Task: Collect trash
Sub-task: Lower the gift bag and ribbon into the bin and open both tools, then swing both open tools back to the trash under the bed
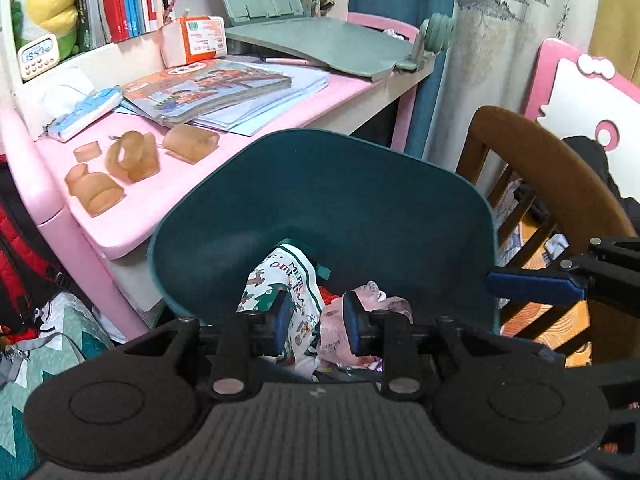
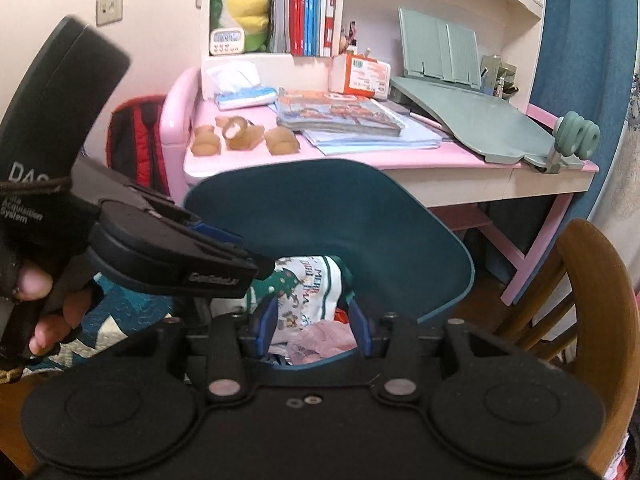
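A teal bin [image 1: 332,200] sits tilted below the pink desk [image 1: 168,196], holding a white Christmas-print wrapper [image 1: 288,280] and crumpled pink paper [image 1: 340,336]. My left gripper [image 1: 316,324] is open over the bin's mouth, its pads on either side of the trash without pinching it. My right gripper [image 2: 314,320] is open over the same bin [image 2: 360,216], above the wrapper [image 2: 316,284] and pink paper [image 2: 324,340]. One right fingertip [image 1: 532,286] shows at the bin's right rim. The left gripper's body [image 2: 172,248] enters the right wrist view from the left.
Several tan tape rolls [image 1: 132,156] lie on the desk with books [image 1: 208,88], a pencil case [image 1: 86,112], an orange box [image 1: 200,40] and a green bookstand [image 1: 328,44]. A wooden chair [image 1: 560,184] stands right of the bin. A red backpack [image 1: 24,248] is at left.
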The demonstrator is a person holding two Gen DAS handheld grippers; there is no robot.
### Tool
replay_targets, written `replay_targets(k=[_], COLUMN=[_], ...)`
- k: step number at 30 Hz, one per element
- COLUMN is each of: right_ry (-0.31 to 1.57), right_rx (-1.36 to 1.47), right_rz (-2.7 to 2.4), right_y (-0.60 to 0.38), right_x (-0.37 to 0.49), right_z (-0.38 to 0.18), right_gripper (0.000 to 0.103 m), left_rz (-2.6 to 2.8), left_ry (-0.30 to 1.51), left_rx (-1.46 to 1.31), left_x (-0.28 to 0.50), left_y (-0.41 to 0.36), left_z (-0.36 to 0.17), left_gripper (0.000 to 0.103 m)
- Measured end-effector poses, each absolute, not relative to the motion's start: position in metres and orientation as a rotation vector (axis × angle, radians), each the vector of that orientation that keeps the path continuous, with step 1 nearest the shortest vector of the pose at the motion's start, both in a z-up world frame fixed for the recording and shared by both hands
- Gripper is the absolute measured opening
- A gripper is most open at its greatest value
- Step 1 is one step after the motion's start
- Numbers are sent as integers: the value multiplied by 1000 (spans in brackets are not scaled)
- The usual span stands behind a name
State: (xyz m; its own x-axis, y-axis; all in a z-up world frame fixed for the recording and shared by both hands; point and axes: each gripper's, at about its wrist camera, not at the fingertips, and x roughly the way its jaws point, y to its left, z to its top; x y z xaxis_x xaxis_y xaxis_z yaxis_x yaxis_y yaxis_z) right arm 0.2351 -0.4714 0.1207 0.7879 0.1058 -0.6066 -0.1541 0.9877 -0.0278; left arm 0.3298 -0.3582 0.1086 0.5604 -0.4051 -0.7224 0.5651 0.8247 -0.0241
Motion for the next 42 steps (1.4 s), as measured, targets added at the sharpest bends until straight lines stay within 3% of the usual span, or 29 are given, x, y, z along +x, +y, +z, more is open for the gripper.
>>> replay_targets(k=[5, 6, 7, 9, 15, 24, 38, 42], right_ry=[622, 616, 610, 594, 564, 553, 648, 695], right_rx=[-73, -72, -72, -74, -71, -56, -23, -38], right_rz=[169, 175, 183, 197, 250, 397, 647, 724], right_y=[-465, -462, -459, -453, -429, -372, -254, -211], right_x=[218, 215, 210, 204, 185, 166, 176, 185], right_z=[134, 137, 140, 145, 160, 169, 122, 92], right_gripper=[40, 41, 41, 41, 43, 49, 51, 52], left_rz=[-588, -587, -583, -572, -546, -429, -211, -149], left_ry=[752, 747, 740, 708, 661, 636, 692, 731], left_rx=[214, 210, 201, 189, 174, 137, -12, -78], left_x=[308, 305, 300, 289, 256, 217, 175, 171], left_y=[-338, -334, -328, -317, -276, -192, -20, 37], left_z=[124, 127, 131, 138, 155, 163, 128, 99], left_gripper=[31, 41, 59, 70, 70, 80, 85, 102])
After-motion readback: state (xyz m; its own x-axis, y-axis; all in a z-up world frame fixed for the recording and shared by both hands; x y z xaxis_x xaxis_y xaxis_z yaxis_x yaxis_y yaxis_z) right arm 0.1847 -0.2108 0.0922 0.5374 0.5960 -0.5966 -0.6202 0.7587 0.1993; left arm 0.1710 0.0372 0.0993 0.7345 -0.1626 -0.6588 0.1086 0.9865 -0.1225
